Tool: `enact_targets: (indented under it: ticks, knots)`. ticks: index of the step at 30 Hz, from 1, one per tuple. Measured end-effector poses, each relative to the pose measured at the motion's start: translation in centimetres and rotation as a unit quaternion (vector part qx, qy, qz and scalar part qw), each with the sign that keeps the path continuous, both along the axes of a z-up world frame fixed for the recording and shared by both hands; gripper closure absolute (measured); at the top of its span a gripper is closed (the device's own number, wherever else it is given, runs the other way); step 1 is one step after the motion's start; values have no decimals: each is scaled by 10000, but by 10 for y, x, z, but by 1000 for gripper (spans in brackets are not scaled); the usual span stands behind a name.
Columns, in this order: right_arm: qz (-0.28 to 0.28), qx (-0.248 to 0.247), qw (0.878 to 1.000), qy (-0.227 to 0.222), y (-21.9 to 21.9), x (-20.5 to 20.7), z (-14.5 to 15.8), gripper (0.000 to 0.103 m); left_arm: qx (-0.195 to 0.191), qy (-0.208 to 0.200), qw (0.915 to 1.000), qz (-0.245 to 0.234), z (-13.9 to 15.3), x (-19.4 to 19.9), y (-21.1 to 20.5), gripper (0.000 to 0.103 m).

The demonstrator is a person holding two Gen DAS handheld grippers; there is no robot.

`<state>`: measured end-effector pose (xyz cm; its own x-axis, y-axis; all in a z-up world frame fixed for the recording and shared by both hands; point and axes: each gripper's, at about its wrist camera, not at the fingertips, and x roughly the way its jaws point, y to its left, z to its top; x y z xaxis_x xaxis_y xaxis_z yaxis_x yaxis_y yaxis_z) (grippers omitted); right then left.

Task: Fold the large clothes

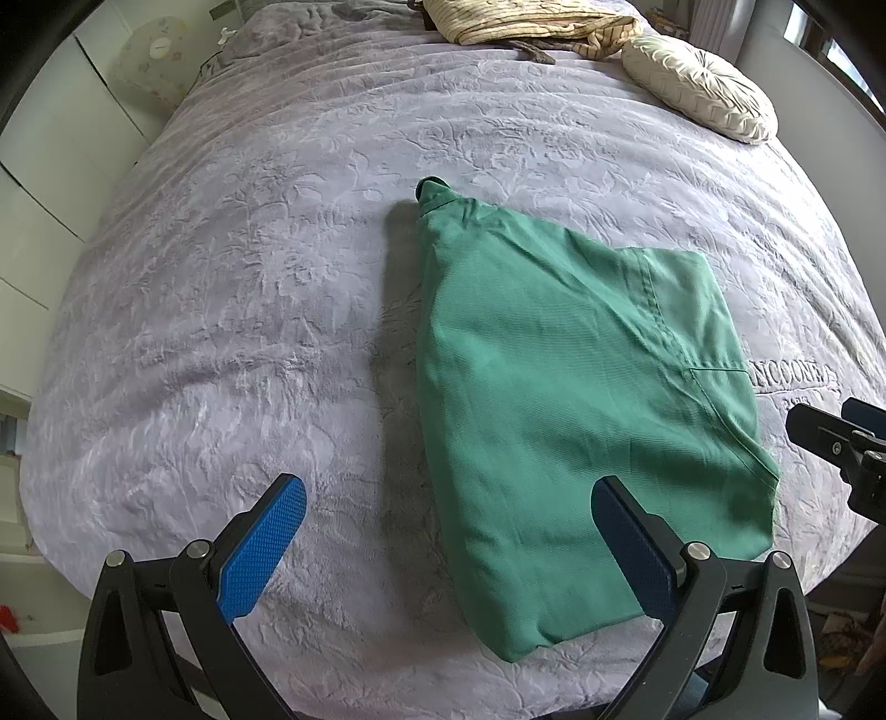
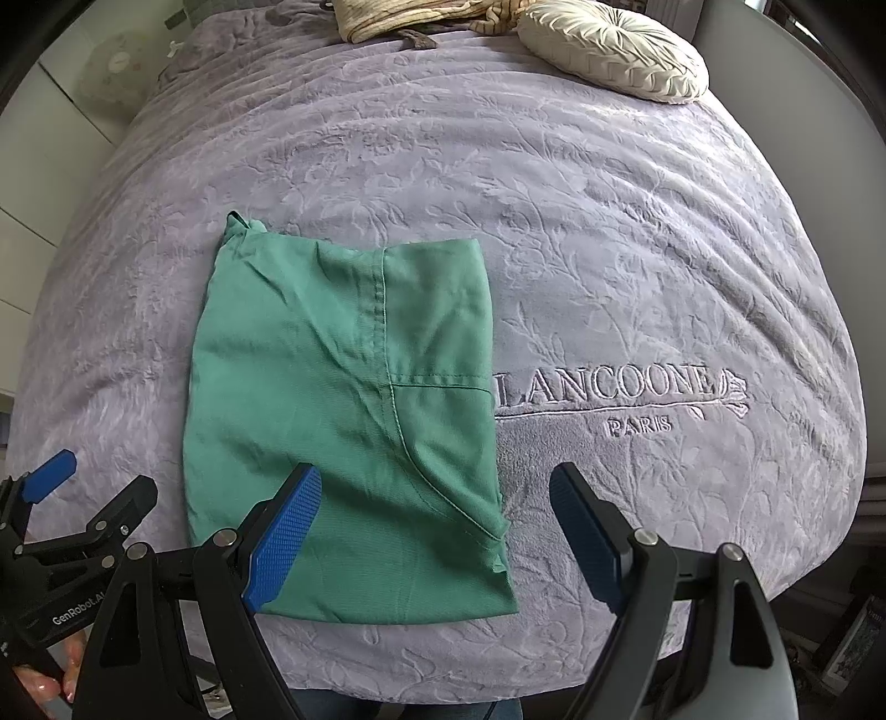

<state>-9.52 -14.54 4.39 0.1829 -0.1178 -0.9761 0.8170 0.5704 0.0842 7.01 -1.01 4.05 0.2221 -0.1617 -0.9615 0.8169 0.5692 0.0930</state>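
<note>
One green garment [image 2: 343, 410], folded into a long packet, lies on the bed [image 2: 637, 232] near its near edge, left of the embroidered lettering [image 2: 614, 387]. Its long axis runs from the near edge toward the far end, the narrower bunched end pointing away. Two grippers hang above it: the left gripper [image 1: 448, 545] and the right gripper [image 2: 434, 534], each with fingers spread wide and holding nothing. One round cream cushion [image 2: 614, 52] and one striped cloth heap [image 1: 526, 22] sit at the far edge.

You have a plain green garment [image 2: 343, 421] on a lilac, leaf-embossed blanket [image 2: 609, 232], near a cream pleated cushion [image 2: 614, 55].
</note>
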Motion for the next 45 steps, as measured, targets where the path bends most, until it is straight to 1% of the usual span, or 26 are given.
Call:
enact_targets:
  ticks: [34,45]
  knots:
    - [-13,16,10000,11,2,2,-1,16,2,4,10000,-11,0,2,1,0]
    - [-17,27,10000,14,3,3,-2,16,50,20,9999,108,-2,1,2,0]
